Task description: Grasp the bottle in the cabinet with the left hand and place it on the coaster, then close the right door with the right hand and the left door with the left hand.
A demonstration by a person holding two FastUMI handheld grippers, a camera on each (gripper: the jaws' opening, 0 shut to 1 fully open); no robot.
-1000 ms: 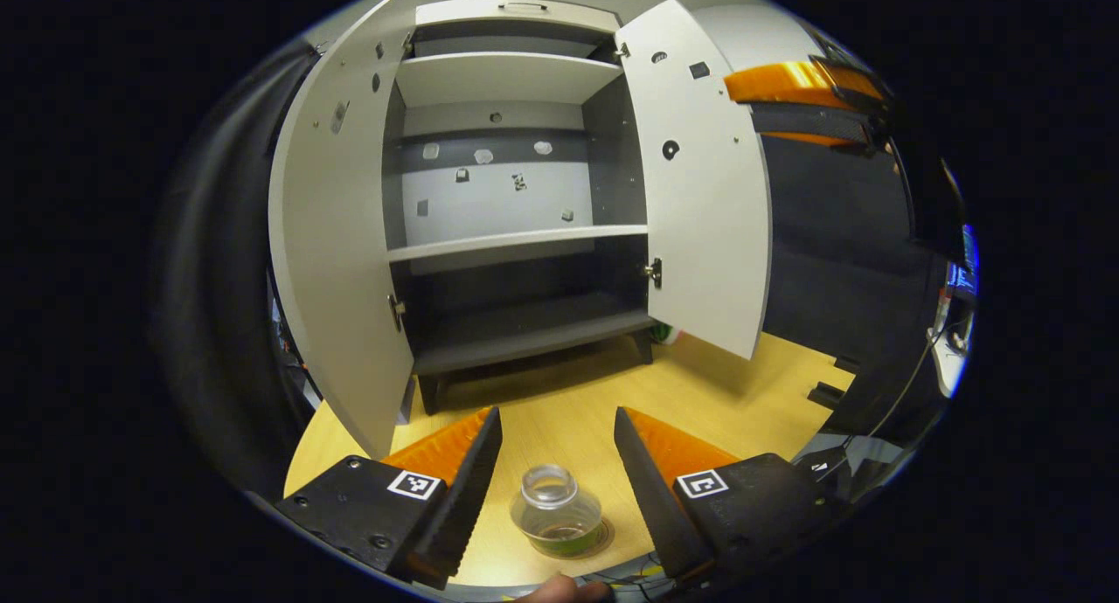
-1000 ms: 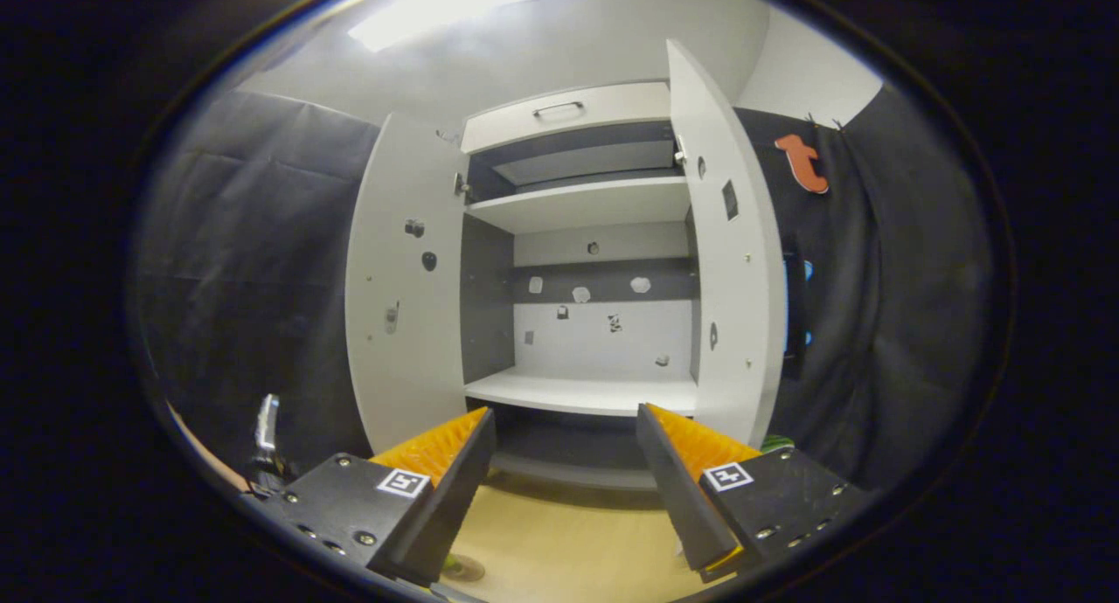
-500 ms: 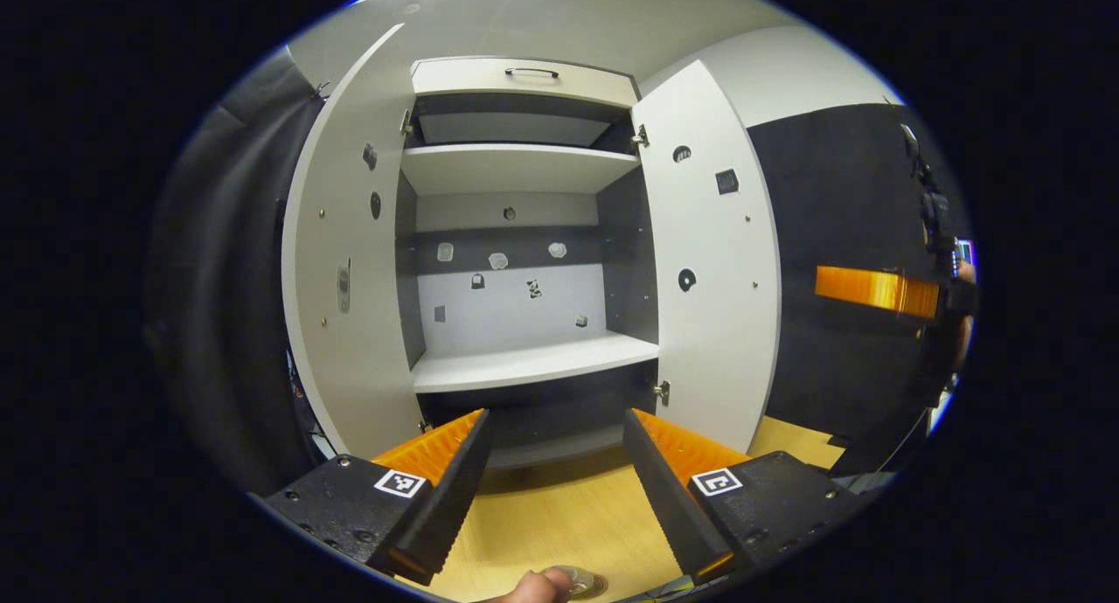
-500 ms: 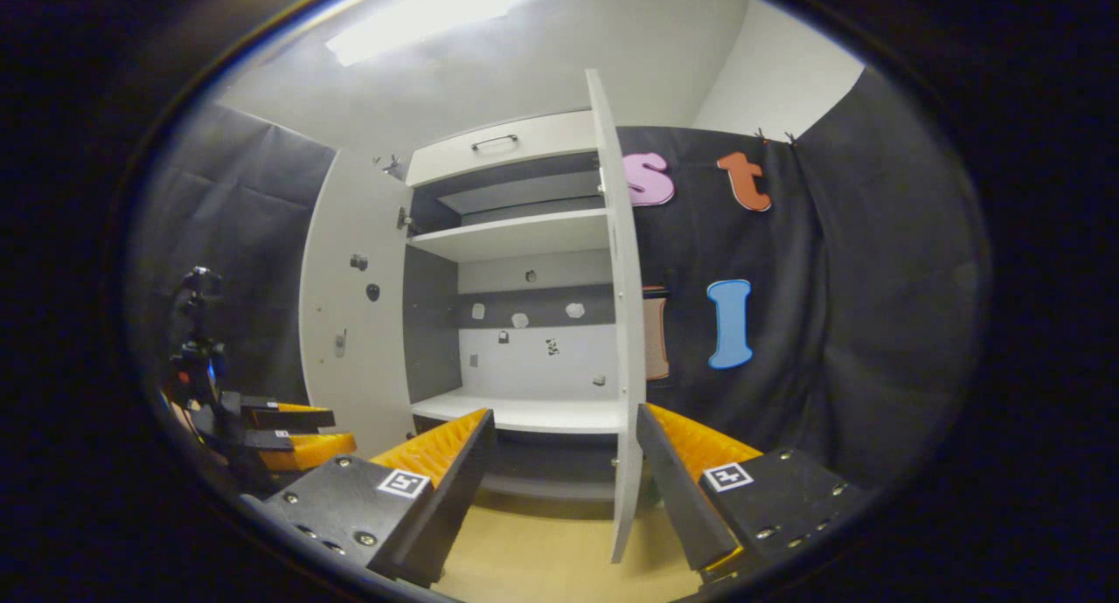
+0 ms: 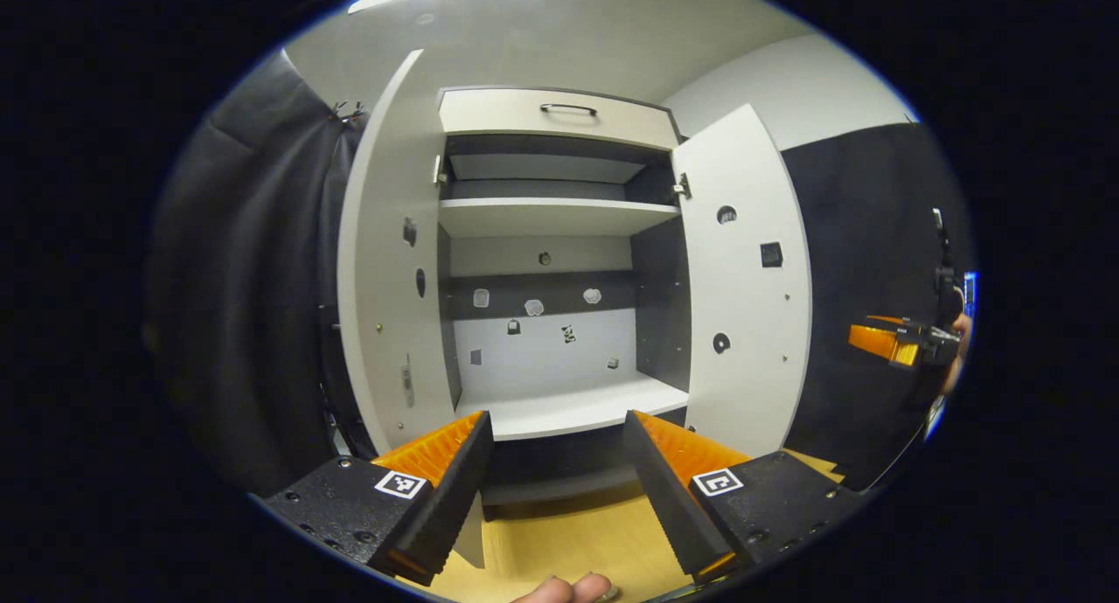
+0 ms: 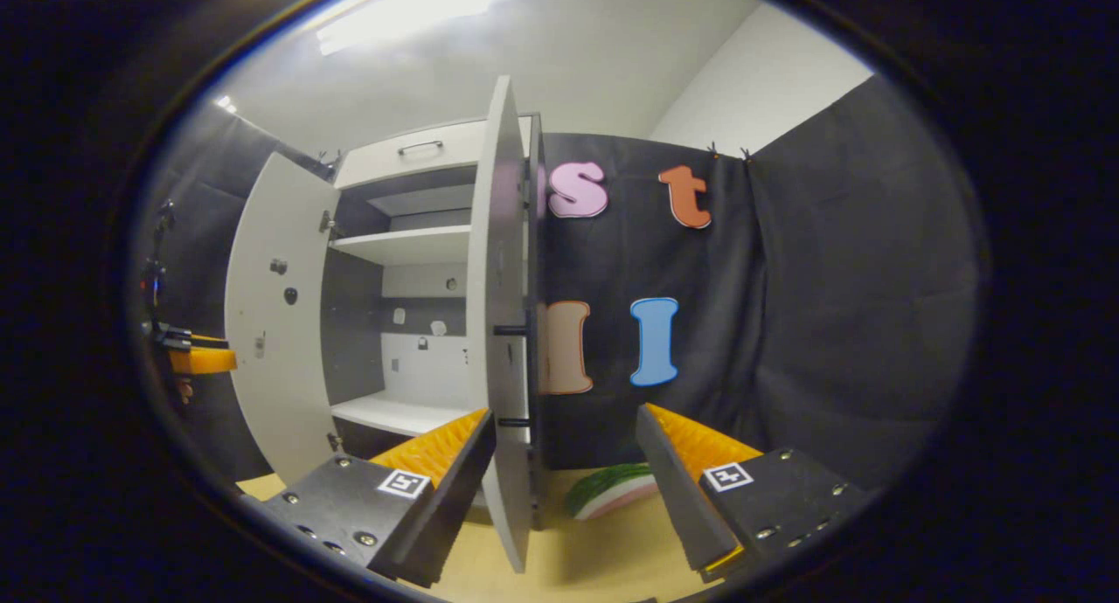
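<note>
right hand-held gripper (image 6: pixel 568 463) released, jaws spread, nothing between them. It sits just in front of the free edge of the right door (image 6: pixel 505 341), seen nearly edge-on, bar handle (image 6: pixel 511 330) on the outer face. My read: it's lined up on the outside of that door so a push swings it closed, no clamp needed

left hand-held gripper (image 5: pixel 555 463) also released and empty, facing straight into the cabinet (image 5: pixel 559 262). Looks parked back from the opening, likely to keep out of the right door's sweep until its turn on the left door (image 5: pixel 385 271). Both doors wide open, shelves (image 5: pixel 568 406) bare

bottle: out of the cabinet, can't make it out for sure. Only a small glint by the fingertips (image 5: pixel 564 590) at the bottom edge of the left gripper view, over the wooden counter (image 5: pixel 577 542), so can't confirm it's on the coaster

watermelon slice (image 6: pixel 612 489) lies on the counter behind the right door, clear of the closing path as far as I can judge
</note>
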